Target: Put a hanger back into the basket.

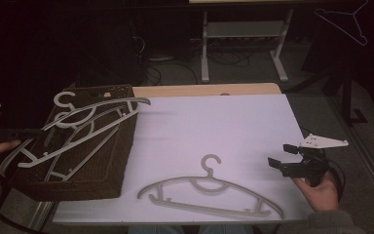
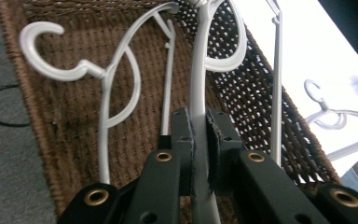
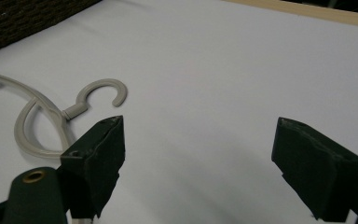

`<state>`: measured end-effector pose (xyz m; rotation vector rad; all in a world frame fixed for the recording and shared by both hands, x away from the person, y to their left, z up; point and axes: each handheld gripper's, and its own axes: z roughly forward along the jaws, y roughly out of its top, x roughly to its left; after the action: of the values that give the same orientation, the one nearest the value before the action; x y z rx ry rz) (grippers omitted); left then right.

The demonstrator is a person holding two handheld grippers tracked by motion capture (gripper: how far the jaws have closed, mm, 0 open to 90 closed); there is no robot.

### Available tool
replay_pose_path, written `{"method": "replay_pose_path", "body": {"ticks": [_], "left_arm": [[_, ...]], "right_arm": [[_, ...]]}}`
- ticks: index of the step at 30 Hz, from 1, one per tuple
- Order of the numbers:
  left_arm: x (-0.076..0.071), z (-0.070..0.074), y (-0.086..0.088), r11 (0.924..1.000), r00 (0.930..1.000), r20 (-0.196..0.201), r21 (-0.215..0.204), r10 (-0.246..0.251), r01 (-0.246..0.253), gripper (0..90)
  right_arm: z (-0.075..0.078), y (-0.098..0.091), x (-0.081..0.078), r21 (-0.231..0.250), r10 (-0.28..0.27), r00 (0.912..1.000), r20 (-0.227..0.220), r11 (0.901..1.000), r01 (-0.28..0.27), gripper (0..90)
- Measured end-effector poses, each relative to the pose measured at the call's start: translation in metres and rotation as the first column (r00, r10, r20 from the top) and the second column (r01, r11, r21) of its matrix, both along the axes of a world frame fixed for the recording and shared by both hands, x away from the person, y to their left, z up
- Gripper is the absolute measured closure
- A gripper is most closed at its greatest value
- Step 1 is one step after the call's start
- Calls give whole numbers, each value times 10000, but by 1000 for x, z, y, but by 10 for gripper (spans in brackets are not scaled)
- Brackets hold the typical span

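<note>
Hanger arm, pale grey plastic, runs straight up between the left gripper jaws in the left gripper view, the pads pressed tight on it from both sides. That close view also shows a second hanger lying flat in the wicker basket, its hook curling toward the far left, which the high view gives merely as overlapping pale curves. From above, the held hanger lies over the brown basket at the left of the table, its long axis running from the near left, where the left gripper has it, up to the far right, with one tip reaching past the basket's far corner and the hook at the far left. The right gripper hovers at the near right of the white sheet, jaws wide apart with nothing between them, as the right gripper view makes plain. A third hanger rests flat on the sheet between basket and right gripper, long axis left to right, hook pointing far.
</note>
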<state>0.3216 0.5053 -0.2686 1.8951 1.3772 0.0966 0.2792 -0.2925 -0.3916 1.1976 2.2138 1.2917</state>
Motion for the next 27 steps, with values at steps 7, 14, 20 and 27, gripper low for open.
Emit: {"method": "replay_pose_path", "body": {"ticks": [7, 14, 20, 27], "left_arm": [[0, -8, 12, 9983, 9983, -70, 15, 580, -579, 824], [-1, -13, 24, 9931, 9935, 48, -296, 1140, -1138, 824], [-3, -14, 32, 9862, 9868, 99, -373, 1618, -1613, 824], [-5, -20, 42, 9762, 9767, 50, -349, 2144, -2141, 824]], "right_arm": [[-1, 0, 0, 11, -4, 10000, -47, 10000, 4, 163], [-1, 0, 0, 15, 20, 10000, -46, 10000, -20, 163], [-1, 0, 0, 20, 5, 10000, -70, 10000, -4, 163], [-1, 0, 0, -7, 47, 9999, -98, 10000, -47, 163]]}}
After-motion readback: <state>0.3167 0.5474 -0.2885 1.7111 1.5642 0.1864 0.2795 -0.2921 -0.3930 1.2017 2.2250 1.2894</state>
